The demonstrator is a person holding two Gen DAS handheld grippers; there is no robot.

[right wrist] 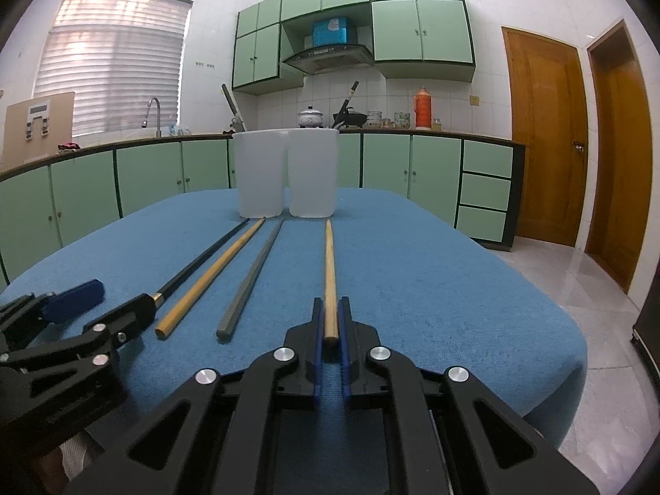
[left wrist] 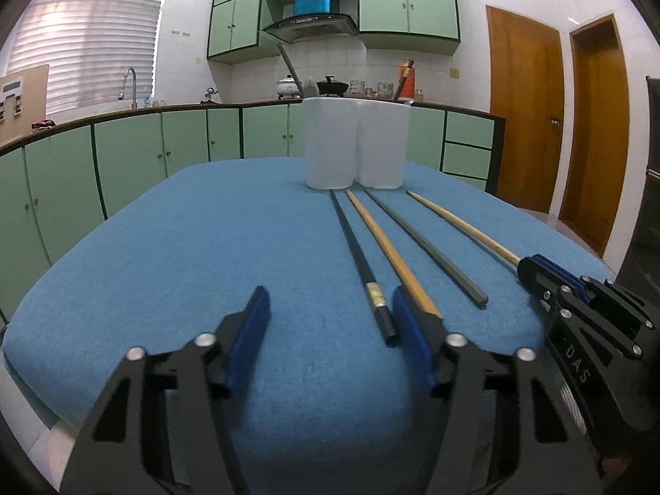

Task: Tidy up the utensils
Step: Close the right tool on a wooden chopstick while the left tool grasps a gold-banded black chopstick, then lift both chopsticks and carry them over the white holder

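Four chopsticks lie side by side on the blue-clothed table (left wrist: 185,255): a black one (left wrist: 359,255), a light wooden one (left wrist: 392,247), a grey one (left wrist: 429,247) and a second wooden one (left wrist: 462,227). My left gripper (left wrist: 330,321) is open around the near end of the black chopstick (right wrist: 198,264), which lies close to its right finger; the pads do not press it. My right gripper (right wrist: 331,317) is shut on the near end of the rightmost wooden chopstick (right wrist: 329,268). A white two-compartment holder (right wrist: 284,173) stands behind the far tips, with dark utensil handles (right wrist: 231,103) sticking out.
Green kitchen cabinets (right wrist: 144,181) and a counter with a sink tap, pots and a red flask run behind the table. Two wooden doors (right wrist: 544,136) stand at the right. The table's right edge drops to a tiled floor (right wrist: 585,301).
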